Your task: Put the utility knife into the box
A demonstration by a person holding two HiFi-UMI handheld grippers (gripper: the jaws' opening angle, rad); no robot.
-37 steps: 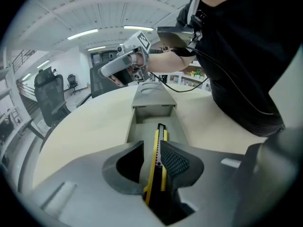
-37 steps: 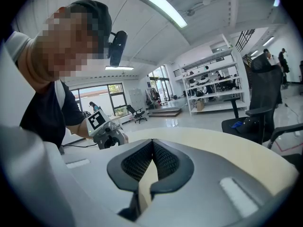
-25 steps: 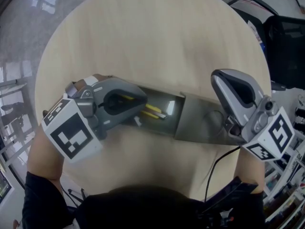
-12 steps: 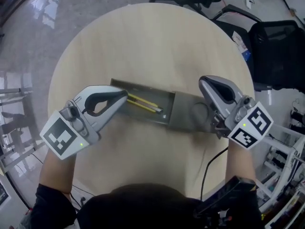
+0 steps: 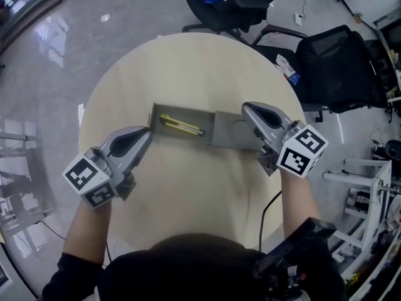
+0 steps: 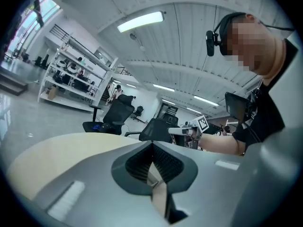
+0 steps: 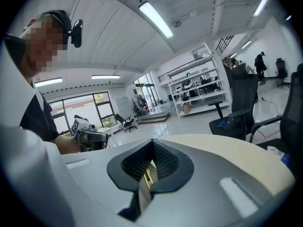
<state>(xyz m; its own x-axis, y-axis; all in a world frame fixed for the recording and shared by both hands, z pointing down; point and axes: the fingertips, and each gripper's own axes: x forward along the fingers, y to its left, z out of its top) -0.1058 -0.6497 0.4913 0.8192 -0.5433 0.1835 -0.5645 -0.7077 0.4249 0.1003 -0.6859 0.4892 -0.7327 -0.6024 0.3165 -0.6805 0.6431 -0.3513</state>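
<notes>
A yellow utility knife lies inside the open grey box in the middle of the round wooden table. The box's grey lid part lies at its right end. My left gripper hangs shut and empty just off the box's left front corner. Over the lid's right end my right gripper is held shut with nothing in it. In the right gripper view the knife shows through the slit under the closed jaws. The left gripper view looks level across the table at the right gripper.
Black office chairs stand beyond the table's far and right edges. A black cable runs from the right gripper across the table's near edge. Shelving stands to the right on the shiny floor.
Both grippers have risen and drawn back from the box. The left one has left the tray, rolled, and now sits off its left end; the knife stays in the box.
</notes>
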